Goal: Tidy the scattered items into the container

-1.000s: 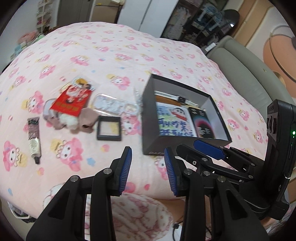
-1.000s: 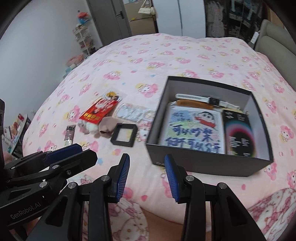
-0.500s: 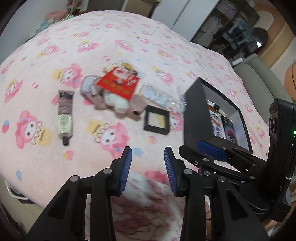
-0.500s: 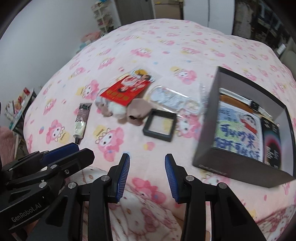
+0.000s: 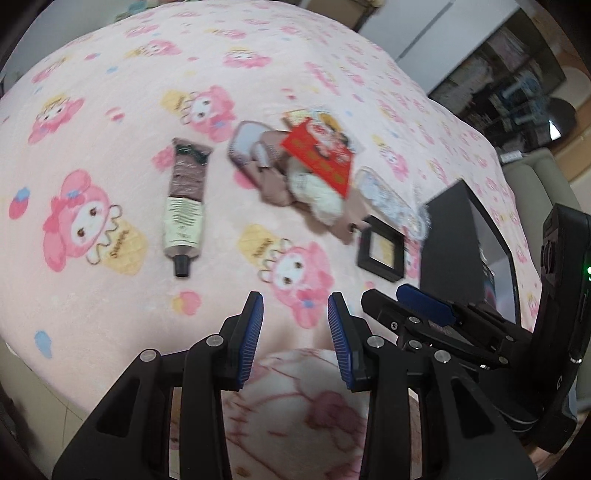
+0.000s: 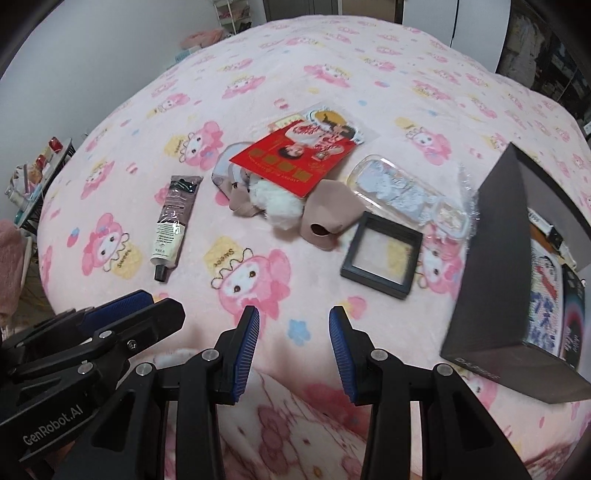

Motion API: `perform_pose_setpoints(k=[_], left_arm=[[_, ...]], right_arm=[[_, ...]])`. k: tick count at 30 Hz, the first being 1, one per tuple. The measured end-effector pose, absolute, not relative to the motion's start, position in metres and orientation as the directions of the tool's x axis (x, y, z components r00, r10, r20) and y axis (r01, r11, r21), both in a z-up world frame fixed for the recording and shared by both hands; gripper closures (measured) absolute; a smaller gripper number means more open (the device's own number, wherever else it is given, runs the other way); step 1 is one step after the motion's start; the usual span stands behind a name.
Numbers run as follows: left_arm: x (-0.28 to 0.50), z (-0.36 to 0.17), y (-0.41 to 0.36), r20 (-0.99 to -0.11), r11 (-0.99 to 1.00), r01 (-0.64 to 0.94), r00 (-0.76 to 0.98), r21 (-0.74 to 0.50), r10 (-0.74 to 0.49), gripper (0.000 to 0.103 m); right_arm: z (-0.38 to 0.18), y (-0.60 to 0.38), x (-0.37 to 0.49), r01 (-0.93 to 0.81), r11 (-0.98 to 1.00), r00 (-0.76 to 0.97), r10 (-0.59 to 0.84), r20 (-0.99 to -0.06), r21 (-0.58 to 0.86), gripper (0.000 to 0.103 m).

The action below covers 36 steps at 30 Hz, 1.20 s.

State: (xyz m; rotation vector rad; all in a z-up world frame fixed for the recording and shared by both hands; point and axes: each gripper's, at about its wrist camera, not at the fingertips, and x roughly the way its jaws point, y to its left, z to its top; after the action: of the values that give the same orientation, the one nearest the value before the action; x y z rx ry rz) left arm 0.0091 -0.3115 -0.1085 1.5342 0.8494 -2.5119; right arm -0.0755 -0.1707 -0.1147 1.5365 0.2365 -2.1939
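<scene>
On the pink bedspread lie a cream tube (image 5: 184, 206) (image 6: 173, 221), a red envelope (image 5: 323, 157) (image 6: 295, 158) over a beige-and-white plush toy (image 5: 314, 192) (image 6: 284, 208), a clear plastic case (image 6: 402, 192) and a small black frame (image 5: 382, 251) (image 6: 382, 254). The dark box (image 5: 454, 251) (image 6: 491, 280) stands at the right, with cards and a watch inside. My left gripper (image 5: 295, 325) hovers open near the bed's front edge, short of the tube. My right gripper (image 6: 293, 332) is open beside it, short of the frame. Neither holds anything.
A pink patterned sleeve or lap (image 6: 295, 424) shows under both grippers. Grey headboard cushions (image 5: 532, 184) sit beyond the box. Shelves (image 6: 236, 14) stand at the far wall, and a cluttered side table (image 6: 33, 177) is left of the bed.
Both grippers have swung left and lower, away from the box and toward the scattered items. The tube and frame now look nearer. Jaw openings are unchanged.
</scene>
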Motion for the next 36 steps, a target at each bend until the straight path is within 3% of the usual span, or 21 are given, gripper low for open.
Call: perform_pose_setpoints(k=[8,17,20,22,27,36], left_arm=[[0.019,-0.133,-0.364,-0.827,-0.734,0.483,-0.529,-0.479,0.191,0.064],[-0.014,-0.189,-0.391,-0.883,-0.688,0.584,-0.432,-0.431,0.186,0.062],[-0.019,-0.196,-0.389,-0.891,-0.698,0.582,-0.412,-0.418,0.190,0.071],[-0.020,-0.192,-0.390,-0.878,-0.678,0.582,-0.426,-0.450,0.217,0.072],[-0.016,-0.161,-0.364,-0.810,-0.624,0.536,-0.494,-0.569,0.315,0.072],[-0.037,-0.122,-0.249,-0.793,-0.698,0.406,-0.451,-0.590,0.409,0.075]], right_arm=[[-0.144,-0.217,-0.096,0.556,-0.776,-0.040,-0.383,-0.923,0.298,0.067],[-0.157,-0.216,-0.102,0.540,-0.775,-0.002,-0.392,-0.920,0.329,0.066],[-0.159,-0.203,-0.101,0.513,-0.795,-0.008,-0.381,-0.924,0.324,0.066],[-0.160,-0.193,-0.099,0.495,-0.803,-0.005,-0.385,-0.923,0.332,0.066],[-0.147,-0.169,-0.093,0.452,-0.816,-0.029,-0.418,-0.908,0.361,0.066],[-0.117,-0.066,-0.067,0.344,-0.843,-0.127,-0.478,-0.869,0.413,0.066]])
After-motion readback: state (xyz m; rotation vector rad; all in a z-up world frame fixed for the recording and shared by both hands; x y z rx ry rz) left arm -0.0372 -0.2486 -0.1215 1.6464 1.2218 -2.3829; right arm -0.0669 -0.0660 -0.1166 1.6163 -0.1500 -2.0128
